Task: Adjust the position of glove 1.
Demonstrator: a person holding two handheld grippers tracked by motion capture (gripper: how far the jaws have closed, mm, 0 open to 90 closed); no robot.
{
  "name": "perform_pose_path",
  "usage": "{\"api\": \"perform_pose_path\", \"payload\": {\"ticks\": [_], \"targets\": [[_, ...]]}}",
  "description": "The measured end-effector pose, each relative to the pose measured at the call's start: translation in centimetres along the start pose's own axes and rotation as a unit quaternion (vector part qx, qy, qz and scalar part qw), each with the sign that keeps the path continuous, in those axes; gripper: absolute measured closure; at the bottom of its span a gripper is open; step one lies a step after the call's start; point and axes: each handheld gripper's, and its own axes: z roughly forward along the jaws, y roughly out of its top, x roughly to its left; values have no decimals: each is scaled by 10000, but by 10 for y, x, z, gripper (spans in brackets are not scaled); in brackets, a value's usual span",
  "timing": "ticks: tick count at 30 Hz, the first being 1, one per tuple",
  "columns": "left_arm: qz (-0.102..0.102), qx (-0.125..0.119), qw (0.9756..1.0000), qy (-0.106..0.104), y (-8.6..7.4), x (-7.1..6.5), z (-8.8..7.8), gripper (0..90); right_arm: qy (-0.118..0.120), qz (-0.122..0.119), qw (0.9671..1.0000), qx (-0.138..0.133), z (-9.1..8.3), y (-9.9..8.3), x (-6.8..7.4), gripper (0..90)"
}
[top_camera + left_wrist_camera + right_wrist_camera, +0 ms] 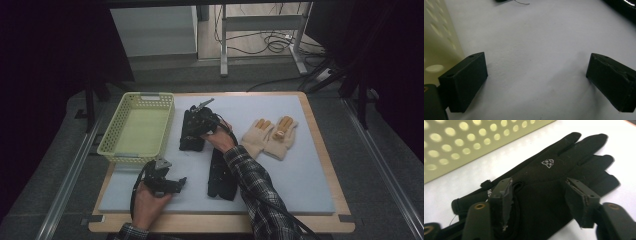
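A black glove with a small white logo lies flat on the pale mat, fingers pointing away in the right gripper view. My right gripper is open and low over its palm and cuff, one jaw on each side of a stretch of fabric. In the high view that right gripper sits over the same black glove beside the basket. A second black glove lies nearer the front, partly under the forearm. My left gripper rests near the front left; it is open over bare mat with nothing between the jaws.
A yellow-green perforated basket stands at the mat's left; its wall runs close behind the glove and also beside the left jaw. A pair of cream gloves lies to the right. The wooden table edge frames the mat.
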Motion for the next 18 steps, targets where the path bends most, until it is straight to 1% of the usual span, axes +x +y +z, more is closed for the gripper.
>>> {"api": "perform_pose_path", "payload": {"ticks": [1,3,4,5,6,8,10,12,13,16,18], "targets": [[-2,-1,10000,-1,0,0,0,34,-30,-60,10000,23,3,1,0,341],[-3,-2,10000,-2,0,0,0,35,-47,-91,9999,112,8,2,-1,334],[-3,-3,10000,0,0,0,0,34,-120,-138,9997,168,11,3,-1,340],[-4,-3,10000,0,0,0,0,34,-268,-231,9990,277,15,3,-1,352],[-3,-2,10000,0,0,0,0,34,-261,-247,9988,318,17,2,-1,378],[-2,-3,10000,2,0,0,0,34,-147,-37,9996,247,18,1,-5,438],[-1,-3,10000,3,0,0,0,34,-140,35,9996,229,17,1,-6,548],[-2,-3,10000,3,0,0,0,34,-150,10,9996,254,14,3,-3,716],[-2,-3,10000,3,0,0,0,34,-154,-16,9995,283,14,4,0,755],[-2,-1,10000,2,0,0,0,34,-253,-105,9991,336,14,5,5,794],[23,21,10000,1,0,0,0,34,-239,-34,9993,282,13,4,5,798]]}}
